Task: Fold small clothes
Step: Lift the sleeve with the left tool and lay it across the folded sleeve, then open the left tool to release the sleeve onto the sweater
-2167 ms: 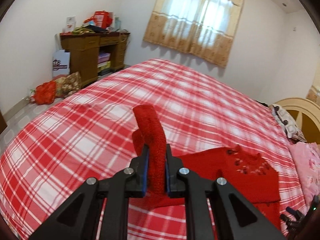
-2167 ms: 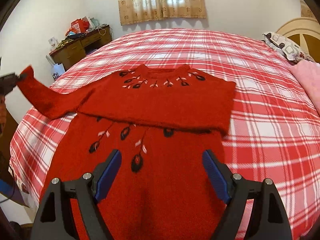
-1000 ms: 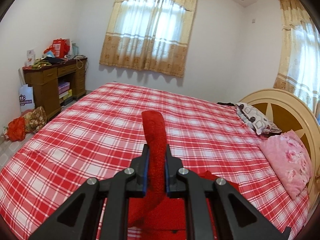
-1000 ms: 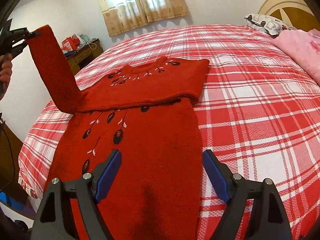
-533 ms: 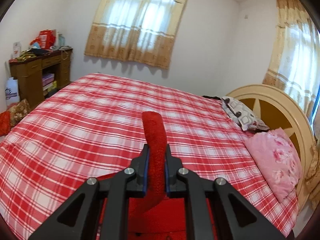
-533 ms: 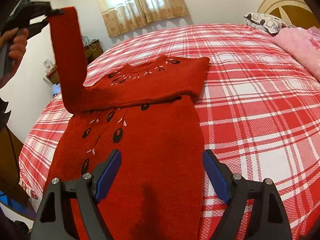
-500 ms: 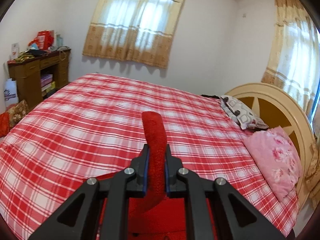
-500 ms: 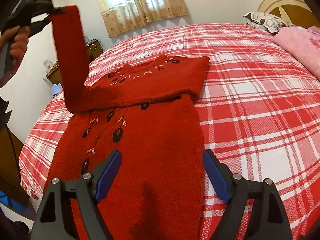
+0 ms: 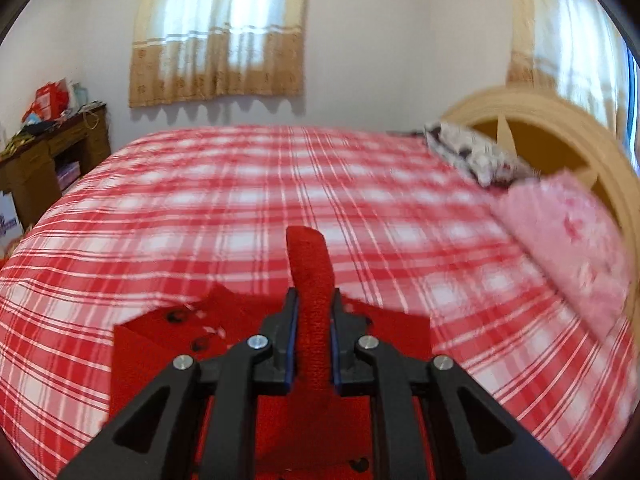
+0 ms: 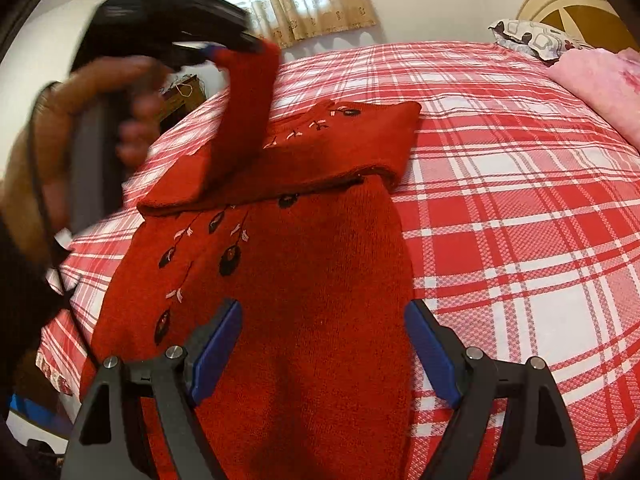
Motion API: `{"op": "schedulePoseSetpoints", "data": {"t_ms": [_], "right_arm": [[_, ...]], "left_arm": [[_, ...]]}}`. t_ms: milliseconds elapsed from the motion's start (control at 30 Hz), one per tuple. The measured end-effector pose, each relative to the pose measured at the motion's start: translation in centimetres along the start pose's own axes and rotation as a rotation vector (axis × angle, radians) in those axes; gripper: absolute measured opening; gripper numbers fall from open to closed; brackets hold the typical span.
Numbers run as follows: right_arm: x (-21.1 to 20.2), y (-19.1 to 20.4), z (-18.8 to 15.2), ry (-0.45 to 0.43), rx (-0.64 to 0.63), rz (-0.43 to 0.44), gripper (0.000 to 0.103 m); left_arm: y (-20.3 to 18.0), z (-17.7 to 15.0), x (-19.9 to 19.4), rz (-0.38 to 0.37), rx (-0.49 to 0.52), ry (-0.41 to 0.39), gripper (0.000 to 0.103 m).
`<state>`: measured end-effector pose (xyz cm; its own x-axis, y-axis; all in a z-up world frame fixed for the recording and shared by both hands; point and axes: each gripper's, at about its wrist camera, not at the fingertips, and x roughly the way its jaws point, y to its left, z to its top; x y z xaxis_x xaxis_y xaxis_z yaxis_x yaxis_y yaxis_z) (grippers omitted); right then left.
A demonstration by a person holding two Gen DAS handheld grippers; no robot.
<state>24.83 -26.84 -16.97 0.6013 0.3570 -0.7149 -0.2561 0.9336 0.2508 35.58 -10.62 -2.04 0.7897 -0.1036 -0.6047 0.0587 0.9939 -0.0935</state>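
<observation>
A red knitted sweater [image 10: 304, 280] with dark leaf embroidery lies on the plaid bed, its upper part folded down over the chest. My left gripper [image 9: 313, 300] has the sweater's left sleeve [image 9: 310, 256] between its pads, and its jaws are opening. In the right wrist view a hand [image 10: 80, 120] carries that gripper [image 10: 248, 46], and the sleeve [image 10: 244, 112] hangs slanted over the folded upper part. My right gripper [image 10: 324, 320] hovers open over the sweater's lower body, with nothing between its fingers.
The red plaid bedspread [image 9: 280, 200] covers the whole bed. A pink pillow [image 9: 568, 240] and a patterned pillow [image 9: 472, 156] lie by the rounded wooden headboard [image 9: 540, 120]. A cluttered wooden desk [image 9: 52, 160] stands at the left wall.
My left gripper has swung the sleeve to the right and lower, from beside the sweater to over its folded upper part. The right gripper has stayed where it was.
</observation>
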Motion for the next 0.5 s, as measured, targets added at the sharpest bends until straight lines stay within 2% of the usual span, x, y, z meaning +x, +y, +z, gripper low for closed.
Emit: {"op": "schedulePoseSetpoints", "data": {"t_ms": [133,167,200,267,333,367,400,500], "right_arm": [[0.2,-0.1,-0.3,0.005,-0.009,-0.001,0.083],[0.3,-0.2,-0.4,0.005,-0.007,0.000,0.083],[0.3,-0.3,-0.5,0.005,-0.006,0.001,0.083],[0.4,-0.4,-0.5,0.004,-0.003,0.001,0.083],[0.4,-0.4,-0.6,0.002,-0.004,0.001,0.083],[0.4,-0.4,-0.6,0.002,-0.006,-0.001,0.083],[0.5,-0.3,-0.6,0.001,-0.010,-0.004,0.083],[0.6,-0.1,-0.8,0.000,-0.019,-0.017,0.083]], "left_arm": [[-3.6,-2.6,2.3,0.043,0.136,0.053,0.035],[-4.0,-3.0,2.2,0.031,0.153,0.062,0.043],[-4.3,-3.6,1.8,0.020,0.176,0.060,0.055],[-4.2,-4.4,0.4,0.023,0.220,0.028,0.066],[-3.4,-5.0,-1.0,0.014,0.257,-0.002,0.070],[-2.6,-5.5,-1.7,0.015,0.273,-0.017,0.077],[-1.5,-5.8,-2.2,0.034,0.287,-0.029,0.084],[2.9,-7.5,-2.8,0.128,0.296,-0.034,0.089]]}}
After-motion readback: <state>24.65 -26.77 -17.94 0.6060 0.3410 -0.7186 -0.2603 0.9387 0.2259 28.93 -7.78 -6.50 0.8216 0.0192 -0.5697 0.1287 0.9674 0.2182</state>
